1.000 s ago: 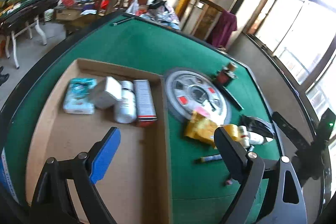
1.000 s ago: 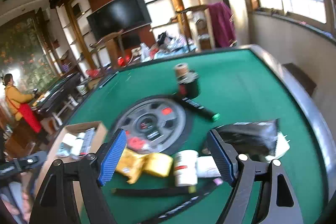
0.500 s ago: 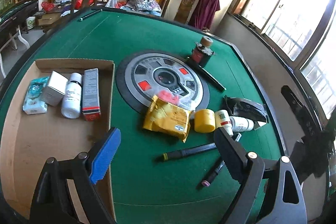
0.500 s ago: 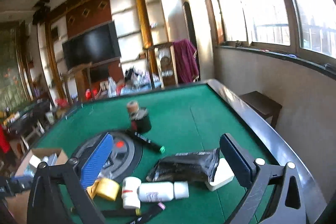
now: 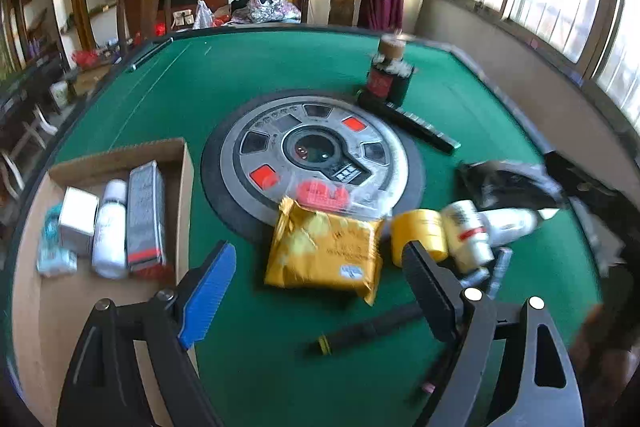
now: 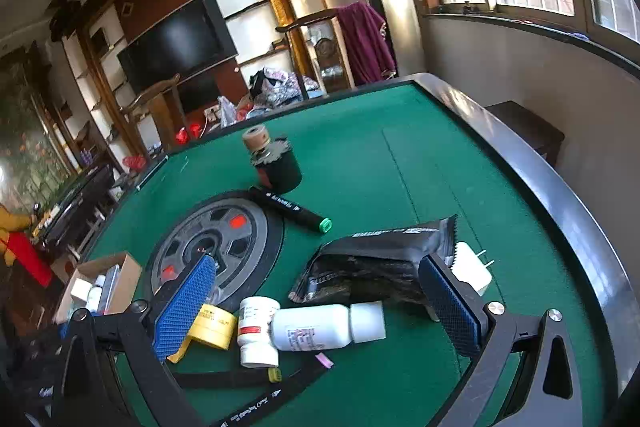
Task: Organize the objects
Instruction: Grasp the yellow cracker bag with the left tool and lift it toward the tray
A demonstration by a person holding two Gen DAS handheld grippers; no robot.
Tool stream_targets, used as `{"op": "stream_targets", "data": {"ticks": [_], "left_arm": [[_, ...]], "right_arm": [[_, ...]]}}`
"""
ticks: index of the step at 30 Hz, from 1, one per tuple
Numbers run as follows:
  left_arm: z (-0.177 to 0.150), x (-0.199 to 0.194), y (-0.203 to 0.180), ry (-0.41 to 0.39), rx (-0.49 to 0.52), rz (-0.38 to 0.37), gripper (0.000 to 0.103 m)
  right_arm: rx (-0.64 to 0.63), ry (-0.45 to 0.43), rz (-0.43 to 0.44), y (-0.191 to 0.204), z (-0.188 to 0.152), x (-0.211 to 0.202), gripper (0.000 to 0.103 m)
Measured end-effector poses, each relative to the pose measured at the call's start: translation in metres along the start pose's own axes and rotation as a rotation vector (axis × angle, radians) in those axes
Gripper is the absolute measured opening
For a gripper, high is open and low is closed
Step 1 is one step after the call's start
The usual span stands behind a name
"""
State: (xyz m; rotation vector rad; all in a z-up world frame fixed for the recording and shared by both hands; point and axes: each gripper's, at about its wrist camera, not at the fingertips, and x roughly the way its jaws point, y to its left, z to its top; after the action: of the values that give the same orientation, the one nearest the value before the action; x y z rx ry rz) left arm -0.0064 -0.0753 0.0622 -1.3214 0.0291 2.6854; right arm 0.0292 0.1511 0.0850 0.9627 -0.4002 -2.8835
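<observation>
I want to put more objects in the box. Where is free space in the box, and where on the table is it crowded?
The cardboard box is bare in its near half, in front of the row of packages and the white bottle. The green felt beyond the grey disc is open too. Crowded: between the yellow packet and black pouch.

"How's my left gripper [image 5: 320,291] sitting?"

"I see it hanging above the table with its jaws spread wide, nothing between them. One pad [image 5: 208,295] is blue, the other finger black."

"And my right gripper [image 6: 316,299]?"

"I've got it tilted, lower on the left side, jaws wide apart as well and gripping nothing. Both its pads [image 6: 182,307] are blue and ridged. From the left camera, part of the right one shows dark and blurred at the far right edge."
</observation>
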Motion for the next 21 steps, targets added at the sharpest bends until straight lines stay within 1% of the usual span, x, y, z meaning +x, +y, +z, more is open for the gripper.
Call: {"op": "stream_targets", "data": {"ticks": [1,3,7,9,11,12,13,15,17,20,21], "left_arm": [[0.0,0.007,-0.003,0.017,0.019,0.013,0.084],[-0.002,0.02,-0.007,0.054,0.038,0.013,0.084],[-0.007,0.041,-0.009,0.113,0.022,0.005,0.084],[-0.01,0.048,-0.008,0.122,0.012,0.012,0.084],[-0.011,0.05,-0.002,0.111,-0.023,0.003,0.068],[-0.011,0.047,0.001,0.098,-0.048,-0.005,0.063],[-0.011,0.044,0.008,0.093,-0.093,-0.031,0.058],[-0.012,0.033,0.018,0.064,-0.143,-0.064,0.058],[-0.013,0.019,0.022,0.03,-0.158,-0.078,0.057],[-0.017,-0.011,0.029,-0.017,-0.184,-0.137,0.057],[-0.02,-0.02,0.031,-0.031,-0.184,-0.143,0.058]], "right_arm": [[-0.006,0.005,0.002,0.002,0.0,0.002,0.103],[-0.009,0.003,0.003,0.002,-0.001,0.002,0.103],[0.008,0.014,0.016,-0.002,0.0,0.007,0.103],[0.028,0.034,0.038,-0.005,0.0,0.011,0.103],[0.035,0.046,0.046,-0.005,0.0,0.013,0.103],[0.035,0.05,0.048,-0.005,0.0,0.014,0.103],[0.033,0.052,0.047,-0.004,0.0,0.015,0.103],[0.032,0.057,0.048,-0.004,-0.001,0.016,0.103],[0.028,0.068,0.052,-0.003,-0.003,0.019,0.103],[0.018,0.087,0.053,-0.001,-0.005,0.023,0.103],[0.01,0.091,0.046,0.0,-0.006,0.024,0.103]]}}
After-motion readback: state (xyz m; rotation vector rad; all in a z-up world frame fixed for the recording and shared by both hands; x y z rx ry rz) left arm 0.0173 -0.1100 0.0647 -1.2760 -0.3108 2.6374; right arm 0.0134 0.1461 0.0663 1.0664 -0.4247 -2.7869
